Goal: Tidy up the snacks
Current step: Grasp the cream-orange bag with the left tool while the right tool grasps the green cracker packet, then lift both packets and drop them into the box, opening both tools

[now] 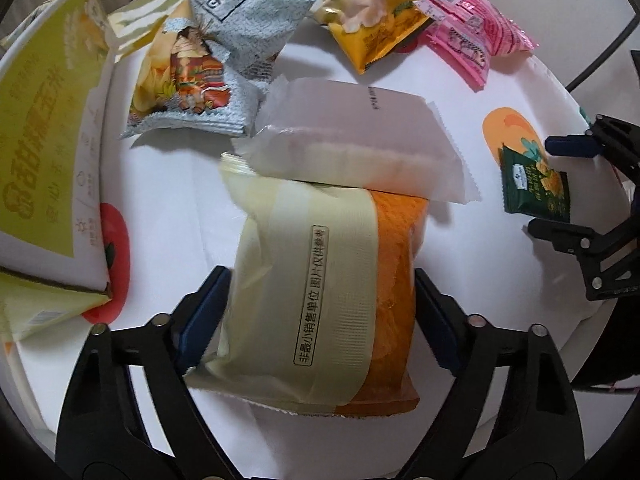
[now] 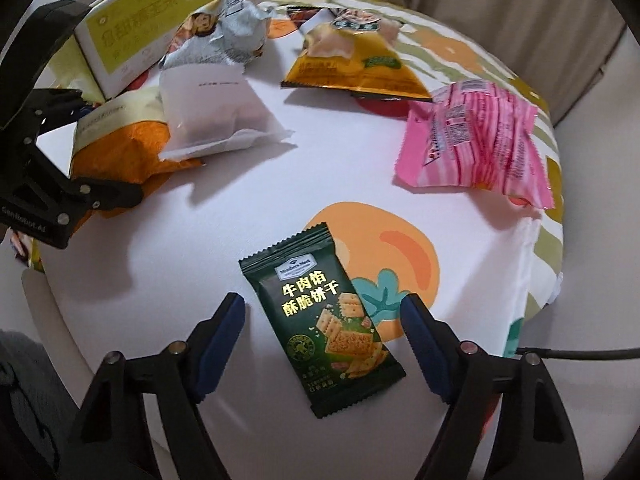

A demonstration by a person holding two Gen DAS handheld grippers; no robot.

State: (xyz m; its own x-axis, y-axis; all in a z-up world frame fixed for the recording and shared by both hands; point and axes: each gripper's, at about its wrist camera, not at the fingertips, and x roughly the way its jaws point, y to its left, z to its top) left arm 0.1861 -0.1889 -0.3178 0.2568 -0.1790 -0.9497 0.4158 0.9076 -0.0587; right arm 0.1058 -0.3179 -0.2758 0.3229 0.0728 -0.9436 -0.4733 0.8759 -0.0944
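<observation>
Tool status: both tools spread open.
Left tool point(image 1: 320, 316): fingers point(image 1: 202, 320) set wide apart, pointing forward and down. Right tool point(image 2: 324, 344): fingers point(image 2: 218, 344) equally wide, angled downward.

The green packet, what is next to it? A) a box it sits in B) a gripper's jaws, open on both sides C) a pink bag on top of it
B: the green packet lies flat on the tablecloth between the right gripper's open jaws, neither touching it.

Two close wrist views, shared tabletop point(image 1: 500, 92).
</observation>
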